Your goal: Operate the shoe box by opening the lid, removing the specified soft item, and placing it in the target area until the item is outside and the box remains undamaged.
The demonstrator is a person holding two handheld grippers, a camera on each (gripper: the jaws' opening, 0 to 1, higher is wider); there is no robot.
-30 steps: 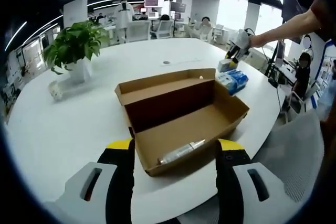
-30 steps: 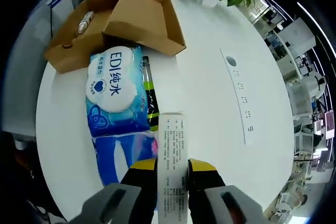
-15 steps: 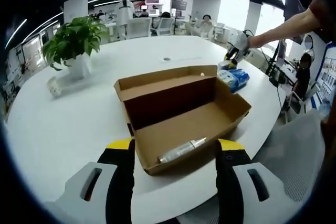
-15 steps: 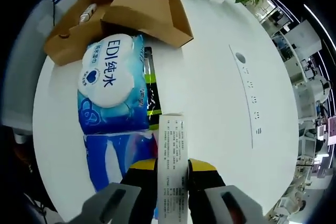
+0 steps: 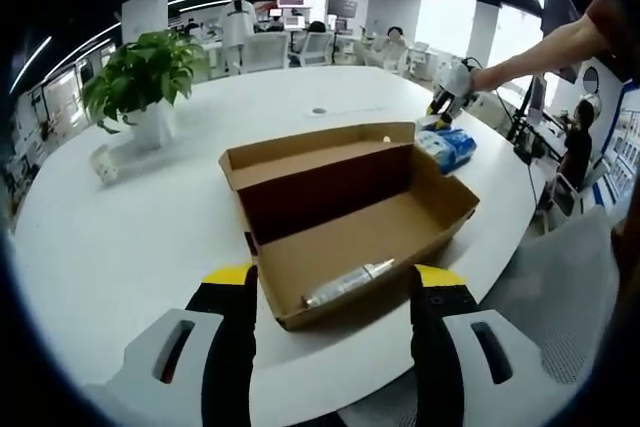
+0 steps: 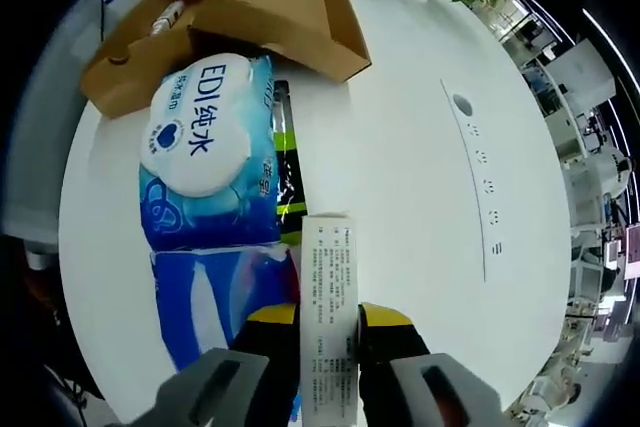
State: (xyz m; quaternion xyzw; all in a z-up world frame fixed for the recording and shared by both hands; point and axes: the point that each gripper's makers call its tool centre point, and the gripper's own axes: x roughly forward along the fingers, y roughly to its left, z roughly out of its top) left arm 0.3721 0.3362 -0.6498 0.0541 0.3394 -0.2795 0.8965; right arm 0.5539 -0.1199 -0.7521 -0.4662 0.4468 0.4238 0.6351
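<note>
The right gripper has its jaws closed on a small white printed carton, which stands up between the yellow tips above the white table; the left gripper hangs idle with its jaws spread wide and nothing between them, framing the near end of the shoe box.

The table is broad and mostly bare on the side of the carton away from the packs, so that is the sensible ground for a set-down. The shoe box lies open, lid flap folded back, with a slim silver-capped tube lying along its near inner wall. Just beside the box's far end lies the blue wet-wipe pack — already outside the cardboard — with a second blue pack next to it and a dark green-edged packet tucked along their edge. A potted plant stands well off to the side.

To finish this step well, I would lower the carton until its base meets the table before easing the jaws apart — releasing from height risks it toppling onto the packs. Keep it clear of the dark packet's edge so it sits flat. Whether the carton's underside is already touching the table, I cannot tell. The left gripper is well placed to steady the box, though nothing near it seems to threaten the cardboard.
</note>
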